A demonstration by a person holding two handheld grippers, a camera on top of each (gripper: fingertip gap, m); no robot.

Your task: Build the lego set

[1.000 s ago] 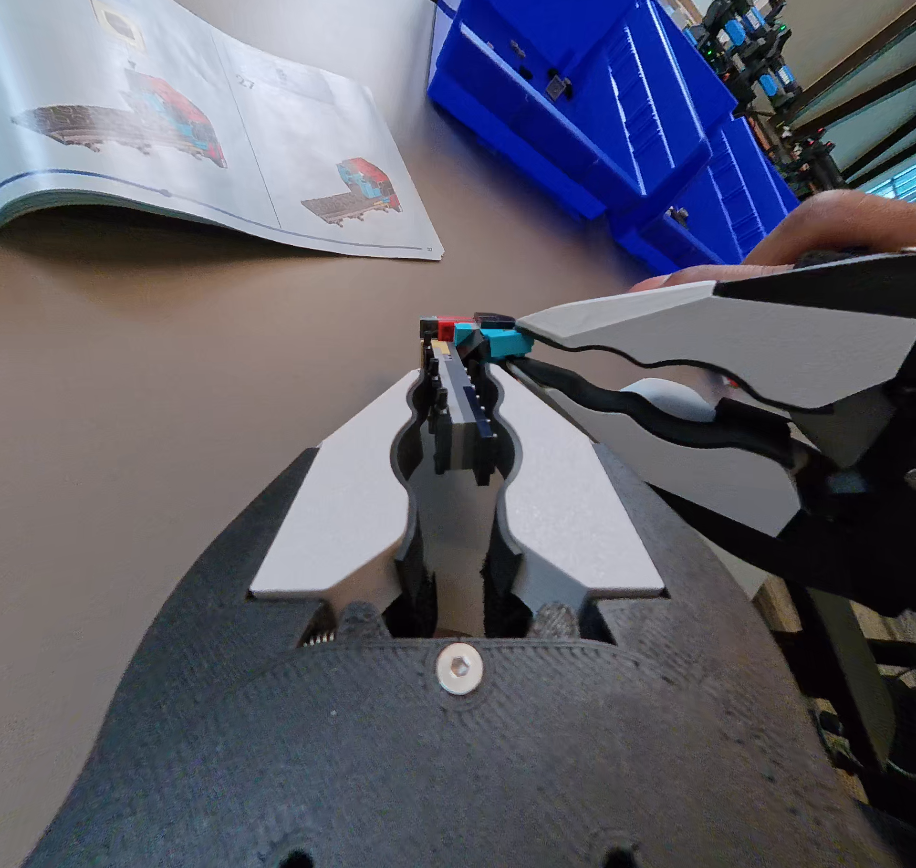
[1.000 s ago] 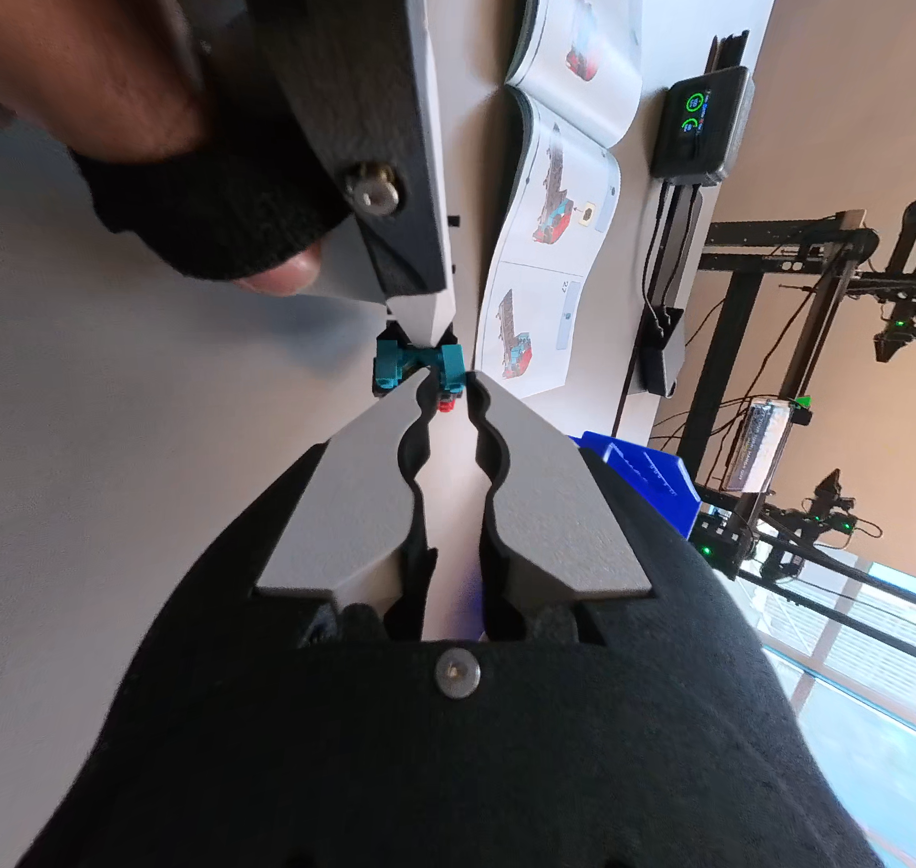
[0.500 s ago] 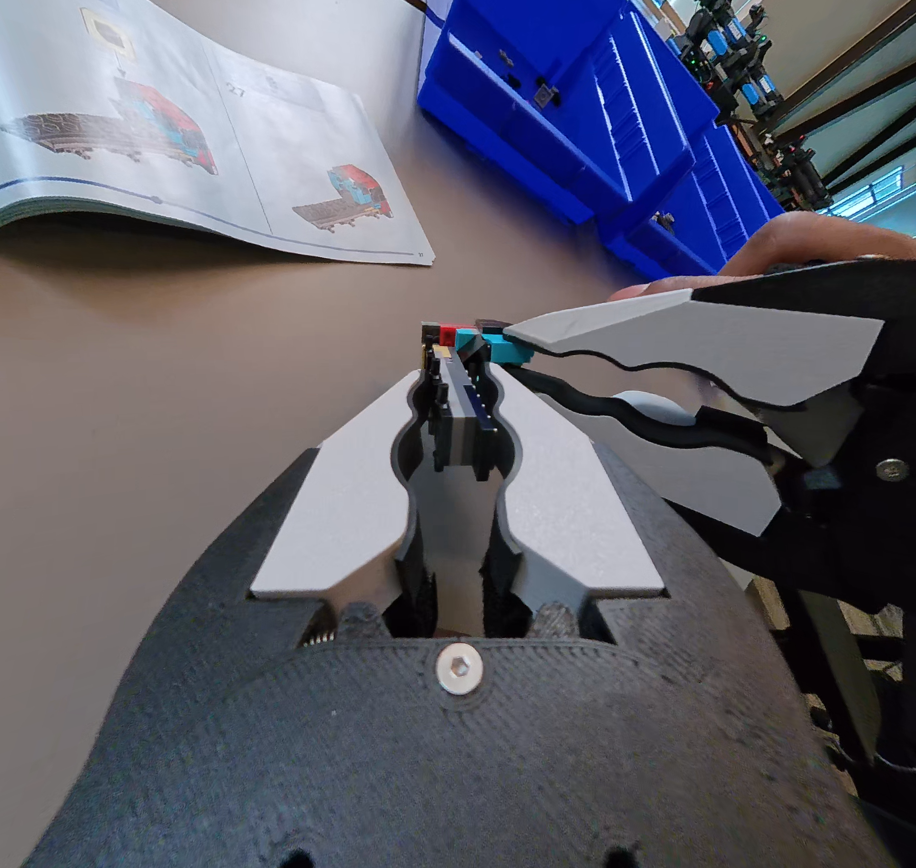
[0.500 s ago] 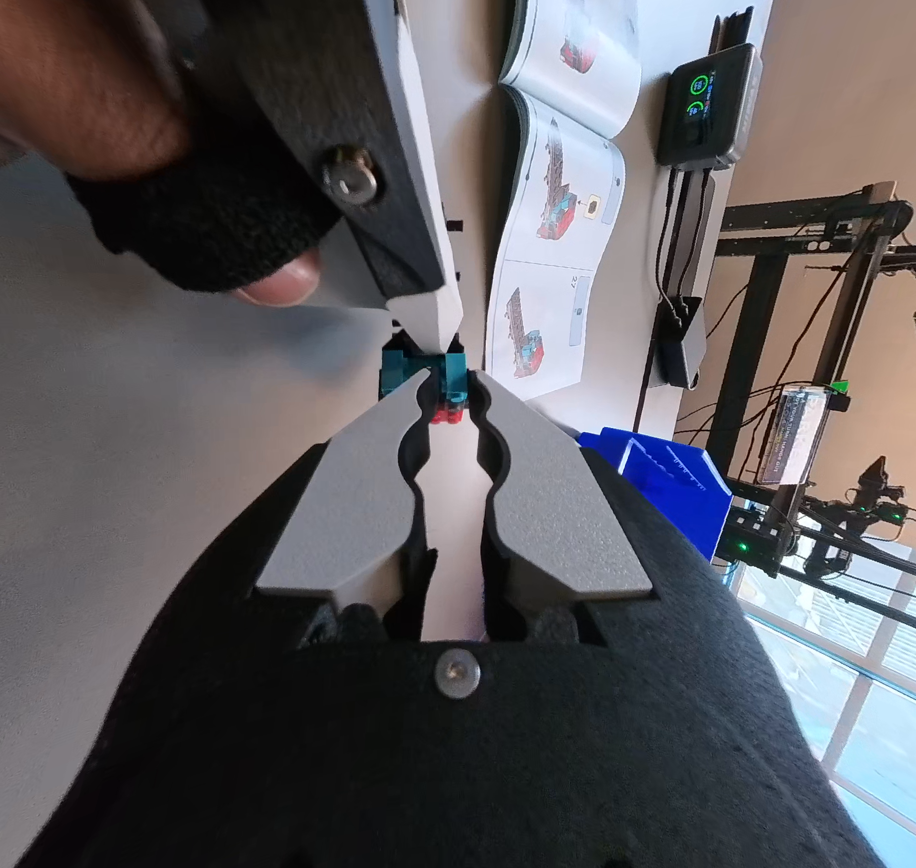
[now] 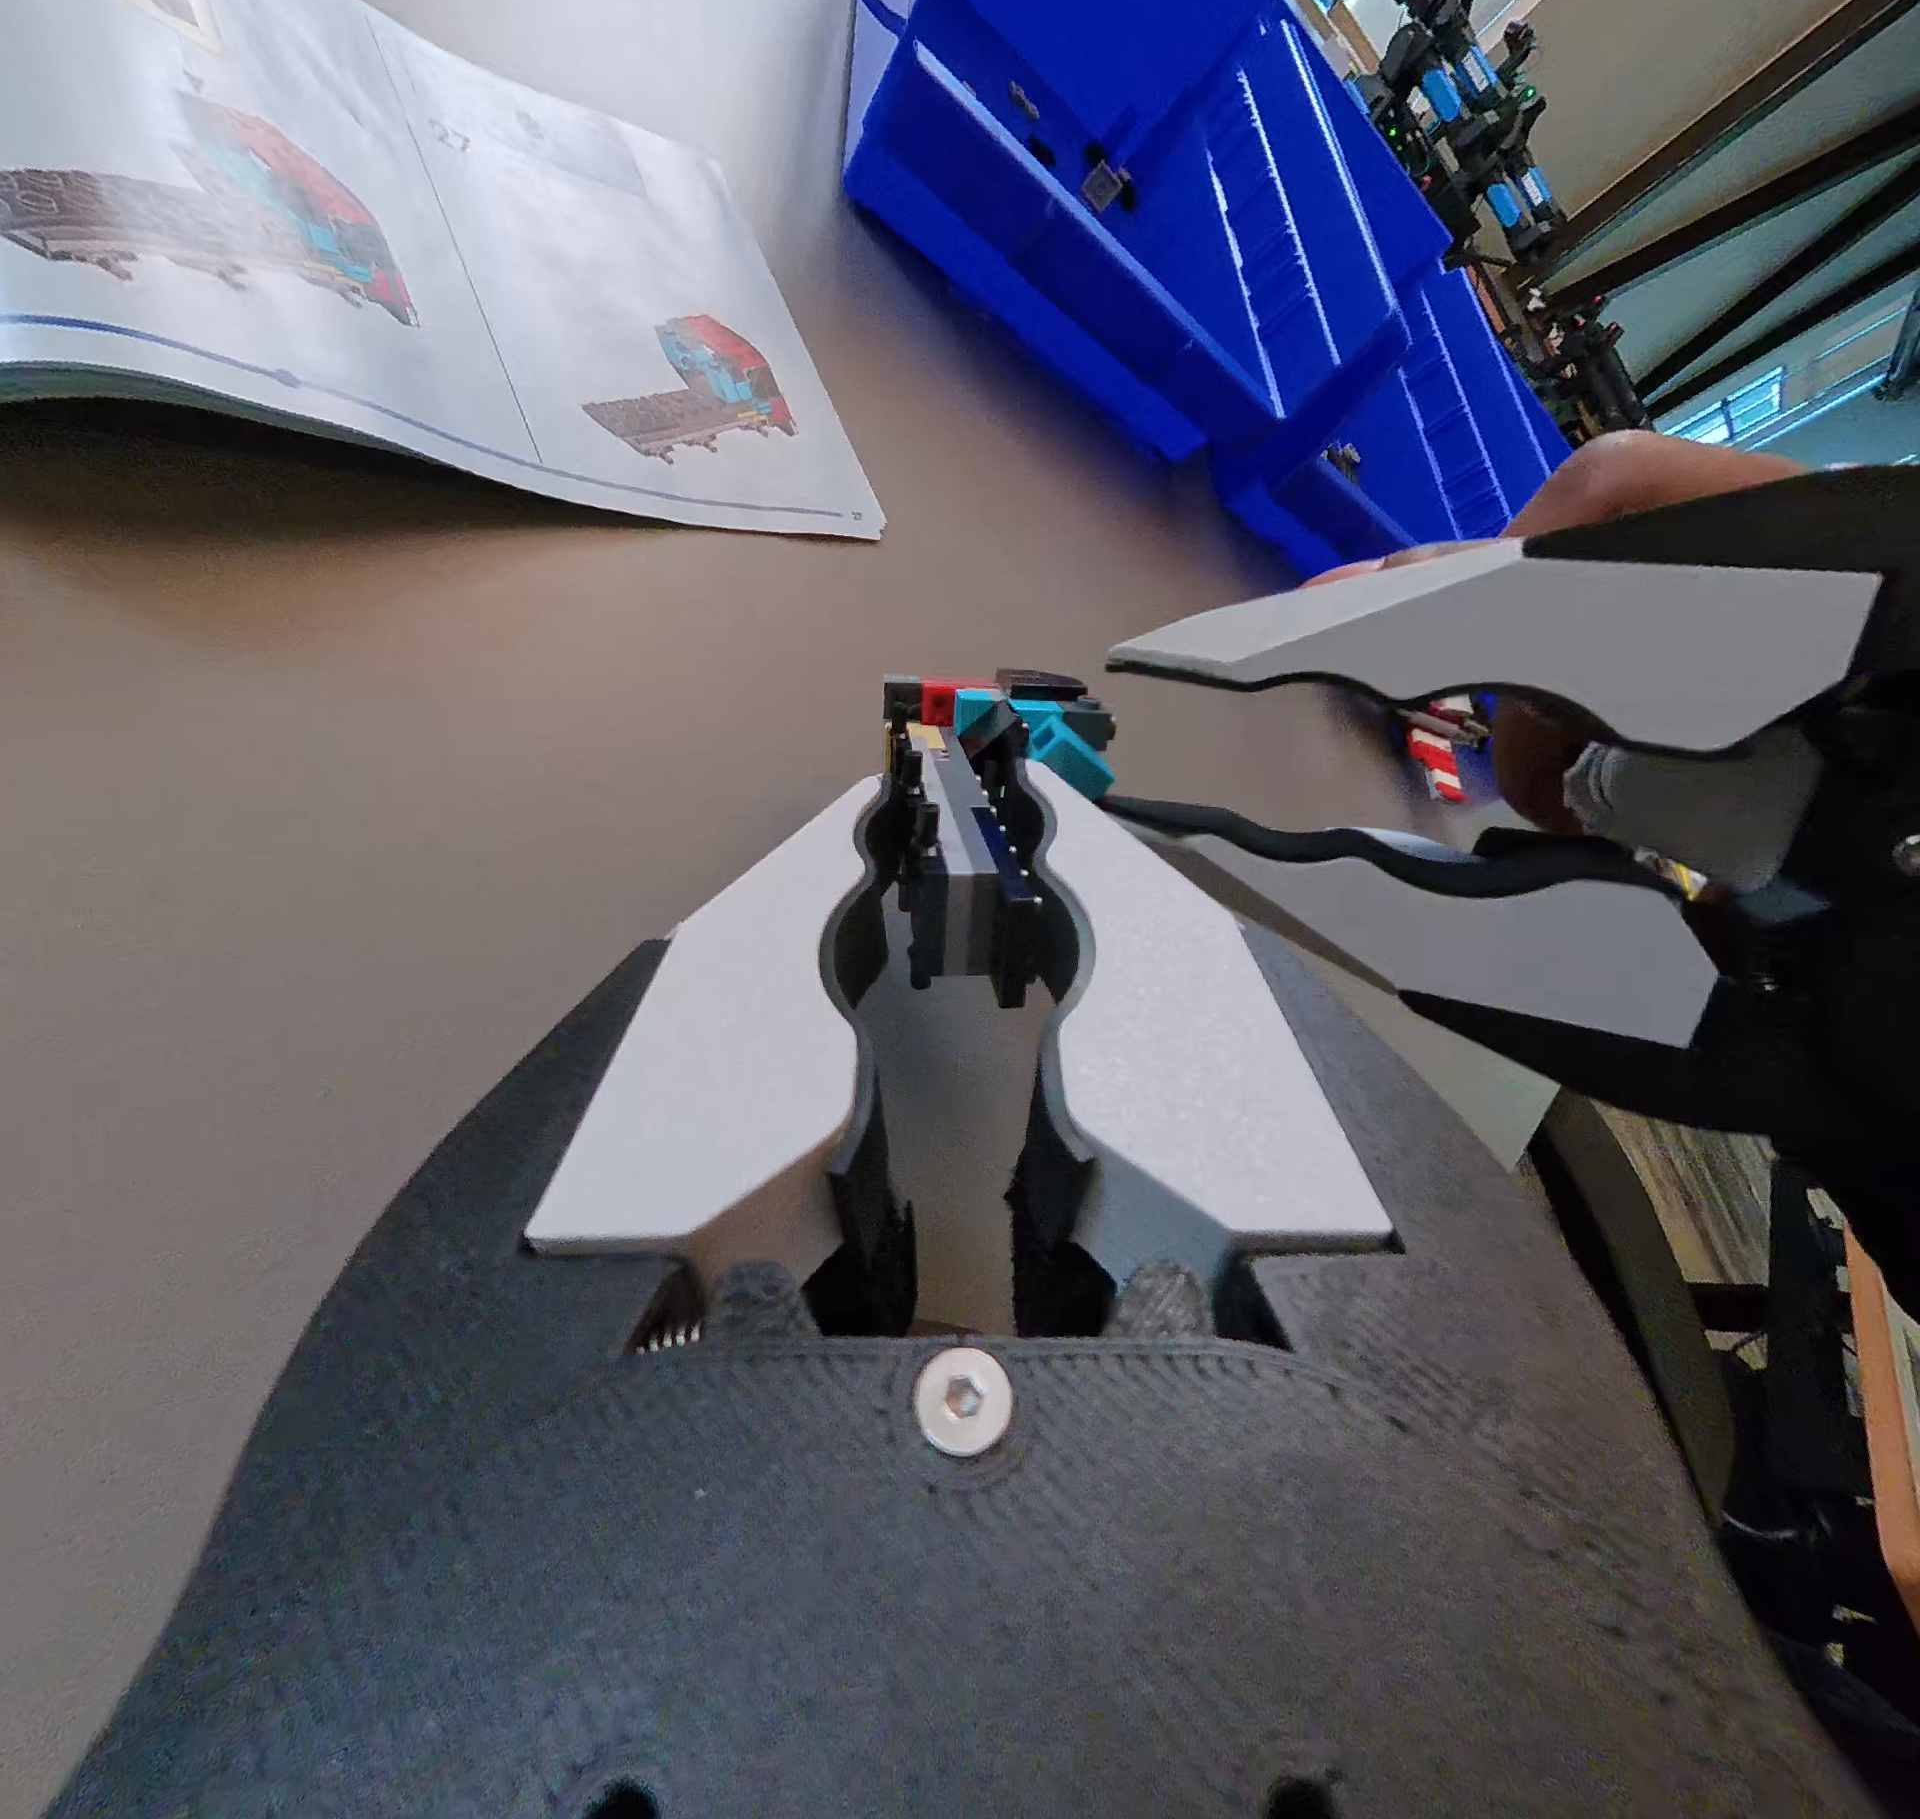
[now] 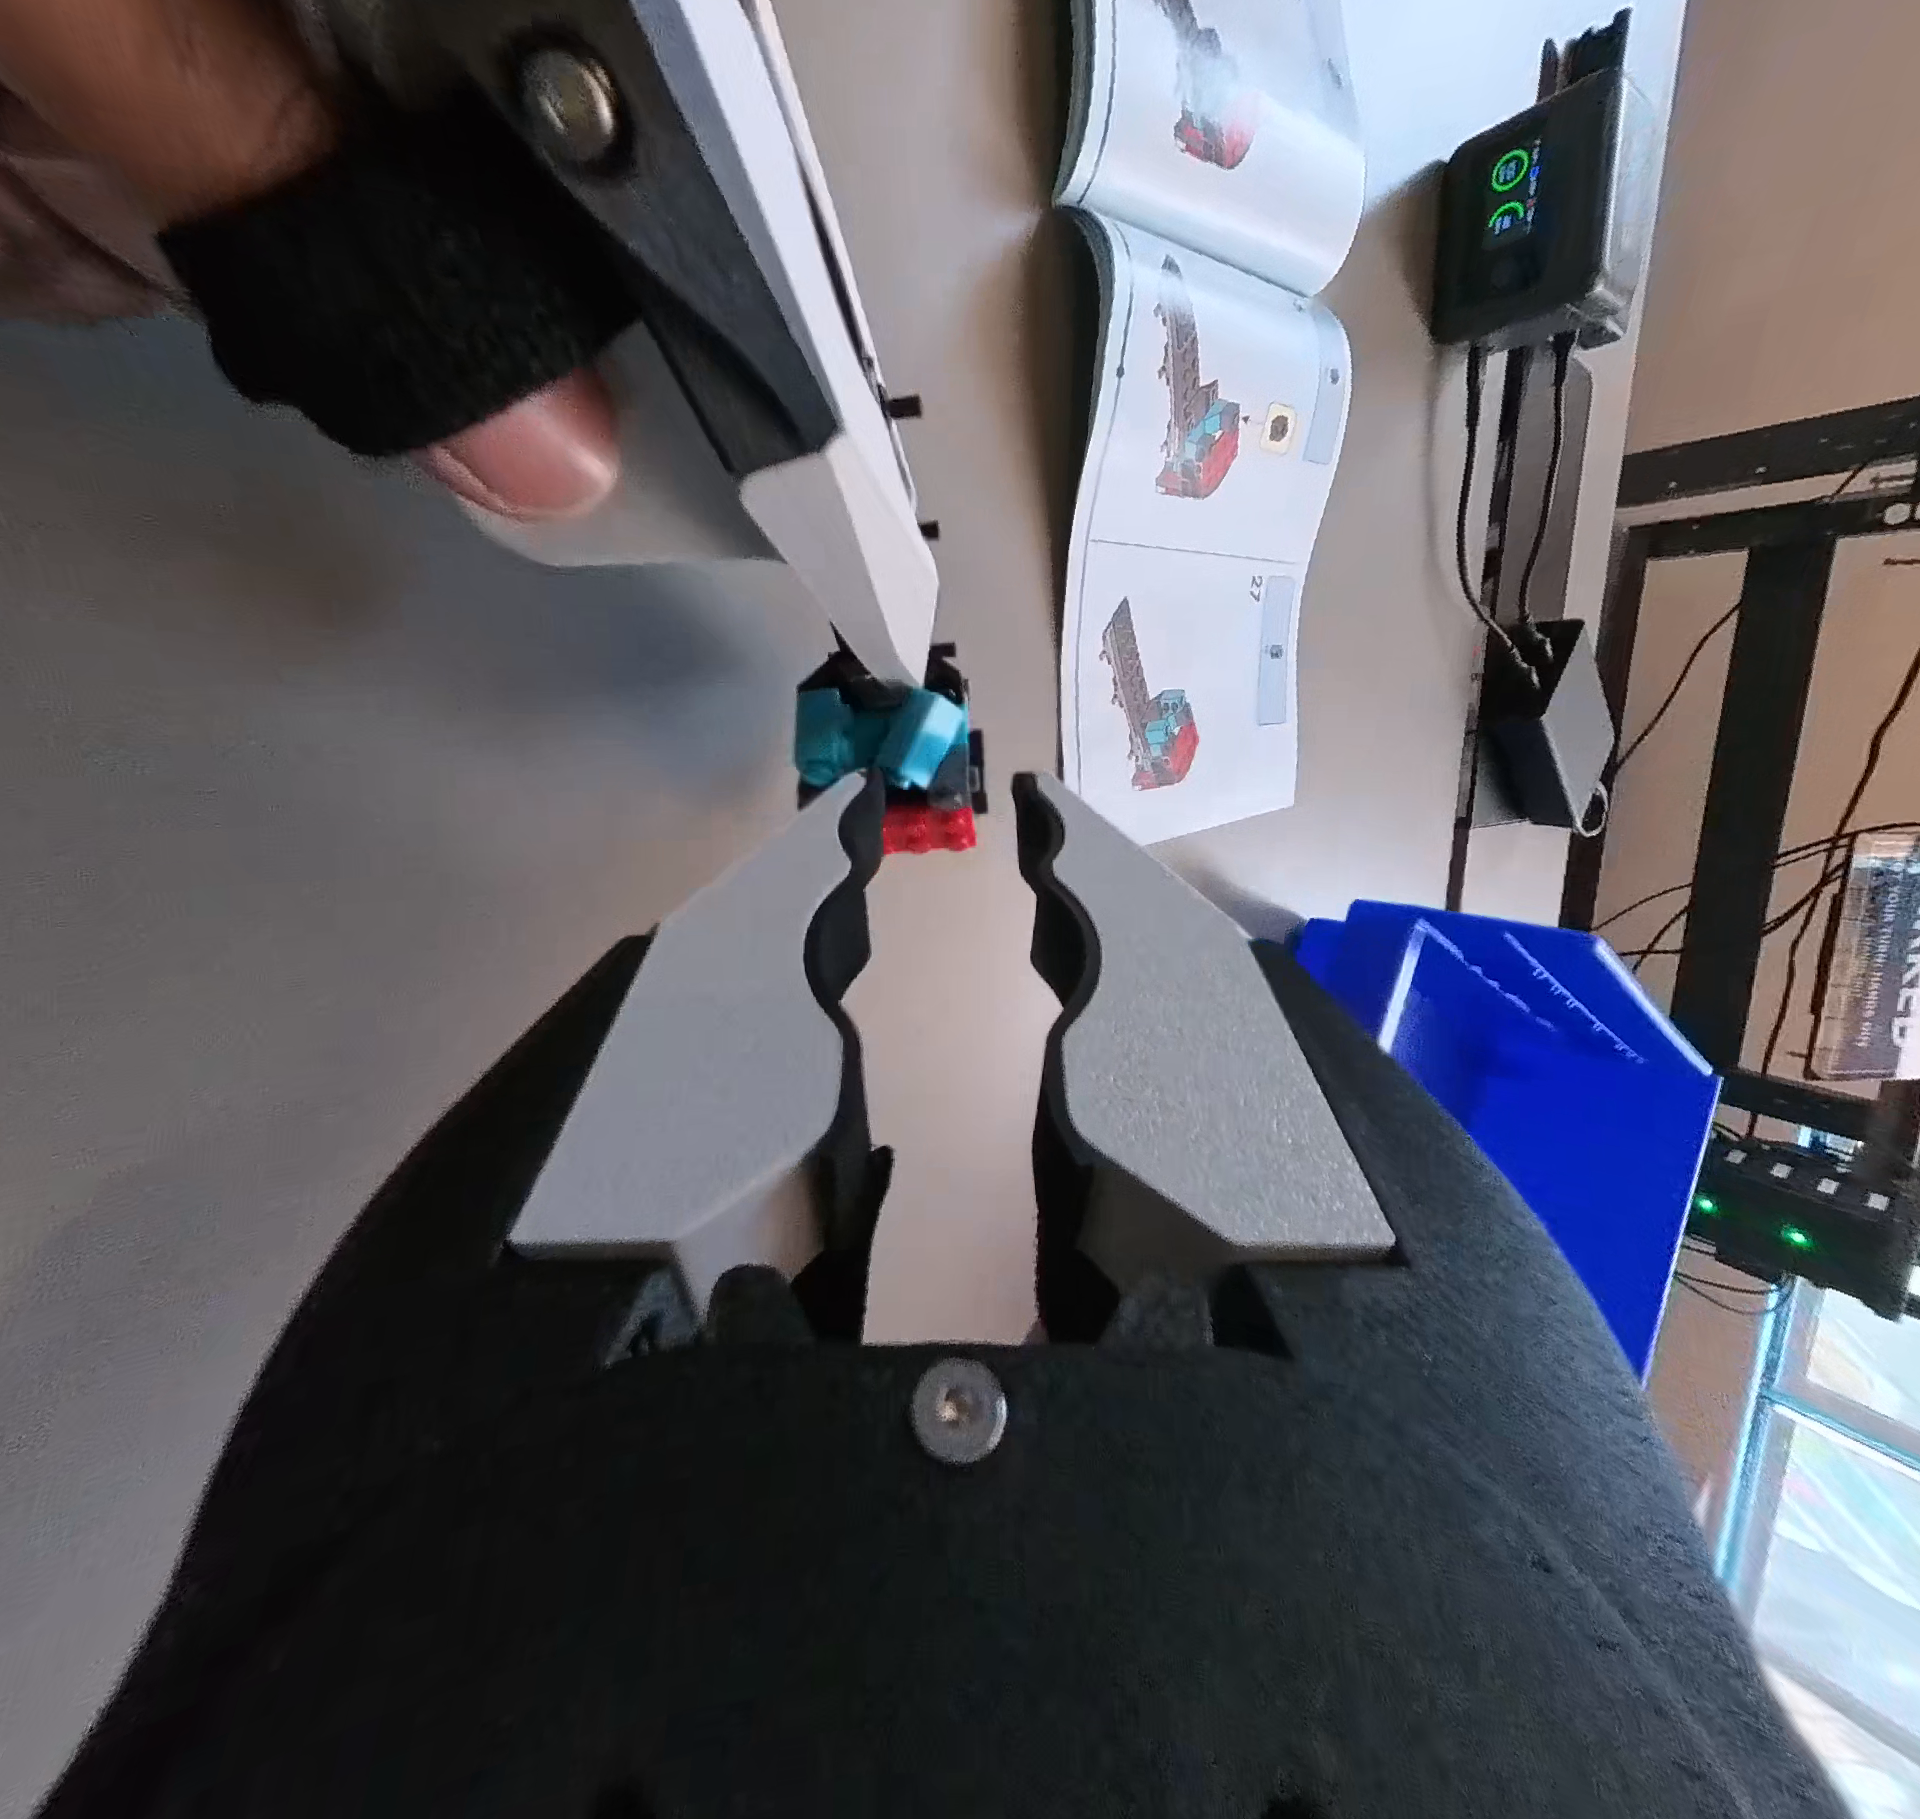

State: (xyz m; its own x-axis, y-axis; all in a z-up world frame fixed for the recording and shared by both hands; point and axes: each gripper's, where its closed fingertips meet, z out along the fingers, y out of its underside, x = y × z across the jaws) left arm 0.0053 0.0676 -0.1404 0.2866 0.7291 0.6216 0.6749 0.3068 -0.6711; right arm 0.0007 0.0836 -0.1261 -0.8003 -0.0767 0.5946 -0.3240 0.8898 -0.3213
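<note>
Lego model (image 5: 971, 834), a long dark plate with red and teal bricks at its far end, sits clamped edgewise in the left gripper (image 5: 961, 803) above the bench (image 5: 416, 730). Beside that brick end, the right gripper (image 6: 935, 782) has jaws parted, seemingly holding nothing. Beyond the model lie a booklet (image 5: 436, 242) and blue bins (image 5: 1143, 190).

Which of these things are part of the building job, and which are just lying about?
In use: lego model held in the left claw; right claw, open beside it; instruction booklet; blue parts bins.

Lying about: black screen device; its cables.
</note>
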